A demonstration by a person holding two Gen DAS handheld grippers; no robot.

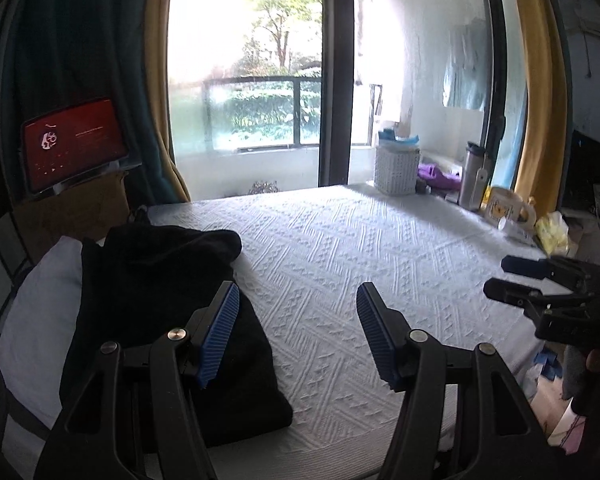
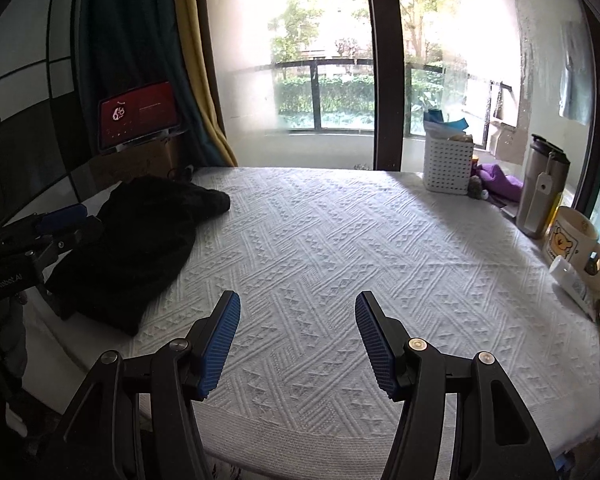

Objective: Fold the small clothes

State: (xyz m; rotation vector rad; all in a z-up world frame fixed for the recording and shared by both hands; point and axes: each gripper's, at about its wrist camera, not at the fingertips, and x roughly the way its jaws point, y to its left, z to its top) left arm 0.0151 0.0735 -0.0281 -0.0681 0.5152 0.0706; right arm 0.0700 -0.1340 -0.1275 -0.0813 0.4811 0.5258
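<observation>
A black garment lies bunched on the left side of the white textured tablecloth; the right wrist view has the same black garment at left. My left gripper hovers open just right of the garment, its left pad over the cloth's edge, nothing between the blue pads. My right gripper is open above bare tablecloth, empty. In the left wrist view the right gripper shows at the right edge. In the right wrist view the left gripper appears at the left edge.
At the far right edge stand a white woven basket, a steel tumbler, a bear mug and a purple item. A red-screened tablet leans at the back left. A white pillow lies beside the garment.
</observation>
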